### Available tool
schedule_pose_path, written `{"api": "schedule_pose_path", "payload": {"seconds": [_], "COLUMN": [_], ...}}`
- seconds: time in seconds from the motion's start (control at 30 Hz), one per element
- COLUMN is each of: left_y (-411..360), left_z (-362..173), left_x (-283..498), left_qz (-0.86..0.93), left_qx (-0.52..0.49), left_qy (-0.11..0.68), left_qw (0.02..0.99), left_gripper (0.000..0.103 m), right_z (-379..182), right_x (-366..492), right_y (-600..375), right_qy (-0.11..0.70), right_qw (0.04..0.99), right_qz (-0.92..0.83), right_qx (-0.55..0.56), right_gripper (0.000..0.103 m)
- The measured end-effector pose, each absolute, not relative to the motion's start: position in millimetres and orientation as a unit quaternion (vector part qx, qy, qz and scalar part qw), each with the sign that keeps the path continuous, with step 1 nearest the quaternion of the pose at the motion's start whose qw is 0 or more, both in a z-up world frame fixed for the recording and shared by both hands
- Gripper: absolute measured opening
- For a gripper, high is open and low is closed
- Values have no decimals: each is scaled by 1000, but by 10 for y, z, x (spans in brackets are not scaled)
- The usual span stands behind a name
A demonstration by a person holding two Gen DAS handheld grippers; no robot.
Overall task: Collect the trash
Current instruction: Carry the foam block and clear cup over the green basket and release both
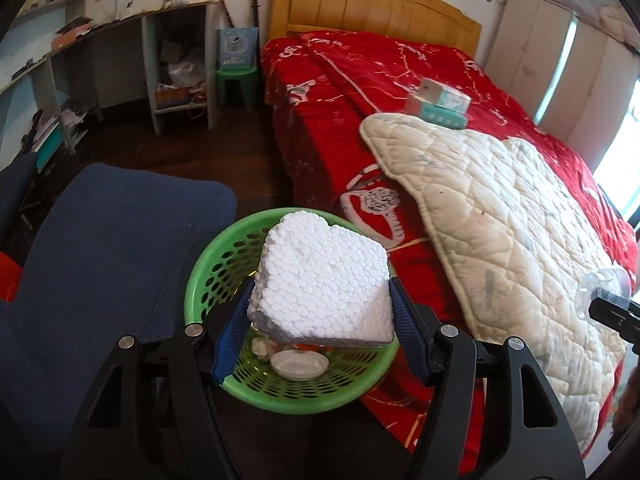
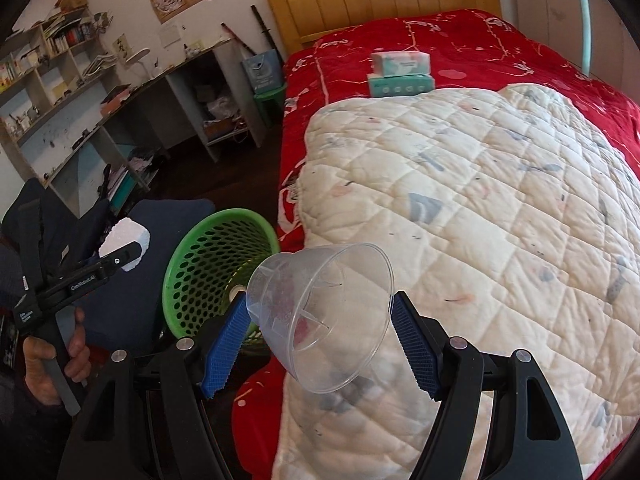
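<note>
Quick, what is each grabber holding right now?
Left gripper: closed on a white styrofoam block, above the green basket.
Right gripper: closed on a clear plastic cup.

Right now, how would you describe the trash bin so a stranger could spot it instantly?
Start at the bed with the red blanket and wooden headboard. On the floor against its near side, beside a blue chair cushion, stands the green basket. It is round, bright green plastic with perforated walls, the only green container here; the left tool holds a white foam block over it.
</note>
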State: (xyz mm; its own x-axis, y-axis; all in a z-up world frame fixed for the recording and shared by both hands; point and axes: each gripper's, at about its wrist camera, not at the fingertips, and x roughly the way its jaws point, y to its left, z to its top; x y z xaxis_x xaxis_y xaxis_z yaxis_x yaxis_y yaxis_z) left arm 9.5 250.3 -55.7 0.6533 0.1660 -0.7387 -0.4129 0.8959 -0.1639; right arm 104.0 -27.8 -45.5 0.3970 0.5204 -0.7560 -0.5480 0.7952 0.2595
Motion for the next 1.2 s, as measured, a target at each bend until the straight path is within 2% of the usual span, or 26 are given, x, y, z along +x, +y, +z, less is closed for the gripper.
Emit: {"api": "schedule_pose_path", "payload": {"seconds": [0.13,0.23,1.2], "left_y": [2571,2608,2873], "left_z": [-601,-626,-455], "left_x": [74,39,-459], "left_qz": [164,167,205], "left_qx": [-170,-180,-199], "left_qy": [386,386,356], "left_qw": [892,889,890], "left_gripper": [66,71,71], "right_z": [-476,-492,-549], "right_x": [1028,1030,904], "right_y": [-155,-88,699], "right_qy": [449,451,454], "right_qw": [831,828,796], "right_qz": [327,332,397], "right_qx": [-19,-20,-48], "right_gripper": [69,69,69]}}
